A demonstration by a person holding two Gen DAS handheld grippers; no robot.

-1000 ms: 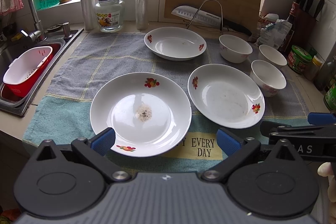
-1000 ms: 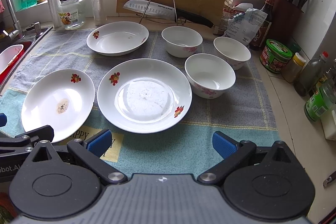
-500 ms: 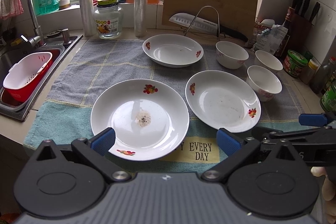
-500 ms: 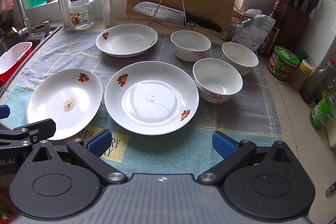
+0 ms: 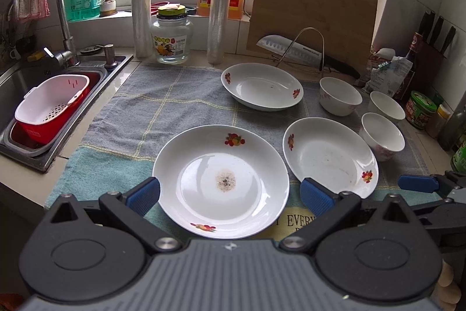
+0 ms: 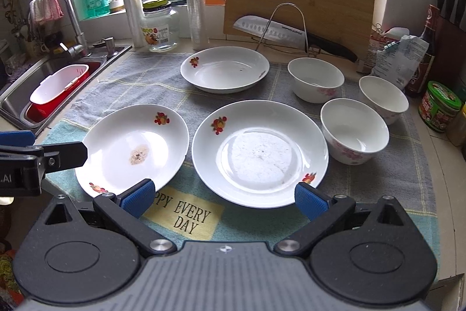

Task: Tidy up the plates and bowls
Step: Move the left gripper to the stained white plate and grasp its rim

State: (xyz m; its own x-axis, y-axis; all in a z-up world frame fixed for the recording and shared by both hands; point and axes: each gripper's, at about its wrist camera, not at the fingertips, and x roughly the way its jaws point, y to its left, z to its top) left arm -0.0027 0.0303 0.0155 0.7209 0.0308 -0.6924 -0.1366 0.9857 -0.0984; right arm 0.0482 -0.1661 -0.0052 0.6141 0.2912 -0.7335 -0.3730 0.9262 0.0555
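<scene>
Now, left wrist view: left gripper (image 5: pixel 230 193) has pulled back and up, jaws wide, empty, over the stained plate (image 5: pixel 220 181) at the towel's (image 5: pixel 151 112) front edge. Right wrist view: right gripper (image 6: pixel 224 198) likewise wide, empty, facing the middle plate (image 6: pixel 259 152); bowls (image 6: pixel 354 130) untouched at the right edge. Nothing stacked yet.

Both wrist views look forward, low and near, over one towel (image 5: pixel 151 107) (left view sits further left).

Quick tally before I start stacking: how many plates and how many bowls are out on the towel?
Plates: 3
Bowls: 3
Total: 6, all on the towel
</scene>
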